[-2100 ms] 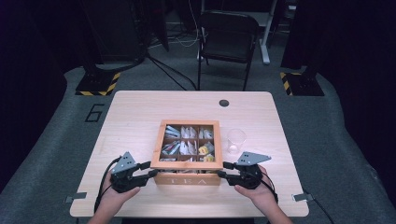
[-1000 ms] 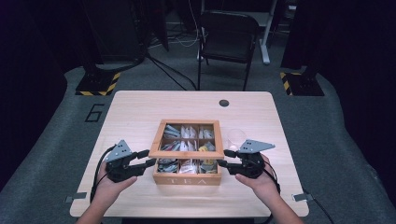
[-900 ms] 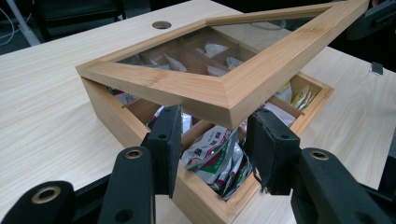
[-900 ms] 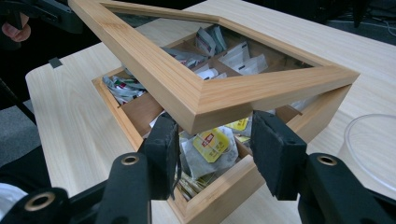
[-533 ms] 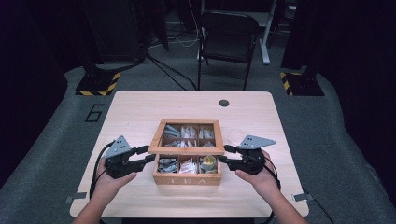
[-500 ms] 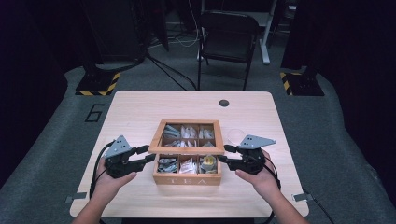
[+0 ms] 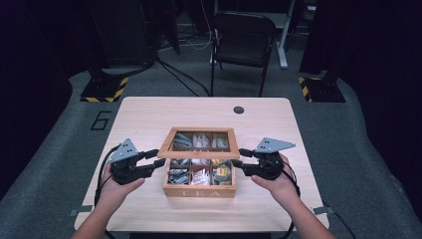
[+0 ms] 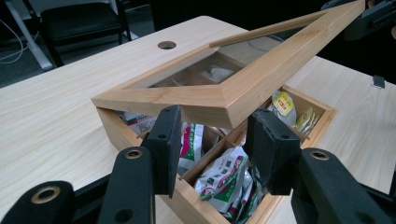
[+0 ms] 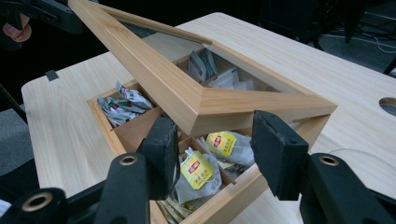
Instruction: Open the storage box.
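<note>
Pale wooden tabletop (image 7: pixel 149 119) is being occupied at the centre of the high view by a wooden tea box (image 7: pixel 199 185), whose glass-paned lid (image 7: pixel 199 144) is being held raised above tea bags (image 9: pixel 198 169). Its front corners are being framed by the left gripper (image 7: pixel 155 162) and right gripper (image 7: pixel 238 158), jaws apart, though whether the pads are pressing the wood cannot be told.

One wooden tea box (image 7: pixel 199 190) (glass lid (image 7: pixel 199 144) raised), two grippers, one chair (image 7: pixel 242 35).
</note>
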Motion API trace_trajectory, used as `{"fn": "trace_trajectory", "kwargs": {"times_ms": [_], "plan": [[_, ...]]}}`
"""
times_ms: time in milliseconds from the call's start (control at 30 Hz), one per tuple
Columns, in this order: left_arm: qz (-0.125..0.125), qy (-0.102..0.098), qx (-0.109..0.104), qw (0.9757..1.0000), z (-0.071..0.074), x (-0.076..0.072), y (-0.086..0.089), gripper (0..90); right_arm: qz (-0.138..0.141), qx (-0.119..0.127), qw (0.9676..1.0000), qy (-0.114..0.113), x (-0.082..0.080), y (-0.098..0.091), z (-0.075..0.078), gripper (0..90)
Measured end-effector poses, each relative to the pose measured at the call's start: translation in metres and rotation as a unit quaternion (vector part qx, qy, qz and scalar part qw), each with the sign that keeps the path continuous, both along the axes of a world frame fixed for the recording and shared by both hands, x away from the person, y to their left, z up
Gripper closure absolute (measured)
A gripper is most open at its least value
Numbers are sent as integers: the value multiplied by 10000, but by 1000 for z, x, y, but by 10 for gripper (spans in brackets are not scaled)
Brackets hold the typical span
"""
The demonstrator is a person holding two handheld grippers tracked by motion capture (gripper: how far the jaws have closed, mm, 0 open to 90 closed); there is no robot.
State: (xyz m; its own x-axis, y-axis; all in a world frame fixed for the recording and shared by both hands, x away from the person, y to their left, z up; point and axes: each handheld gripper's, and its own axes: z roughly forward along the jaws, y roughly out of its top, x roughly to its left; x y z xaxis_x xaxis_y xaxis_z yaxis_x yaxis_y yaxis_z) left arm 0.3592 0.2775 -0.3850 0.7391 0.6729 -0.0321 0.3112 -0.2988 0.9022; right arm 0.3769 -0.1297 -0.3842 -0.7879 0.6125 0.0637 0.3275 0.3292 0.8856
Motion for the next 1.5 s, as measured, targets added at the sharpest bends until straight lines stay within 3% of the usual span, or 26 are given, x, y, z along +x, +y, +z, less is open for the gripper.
{"fn": "trace_trajectory", "kwargs": {"times_ms": [567, 833, 1000, 1500], "plan": [[-67, -80, 81, 9999, 14, 11, 0, 564, 53, -75, 9999, -108, 11, 2, 16, 510], [-29, -114, -45, 9999, 19, 18, 0, 568, 6, 4, 9999, -125, 18, 2, 22, 510], [21, -186, 156, 9997, 22, 25, -3, 566, 22, -82, 9998, -173, 23, 4, 25, 506], [91, -229, -30, 9997, 21, 37, -4, 576, -51, -13, 9995, -308, 32, 5, 28, 499]]}}
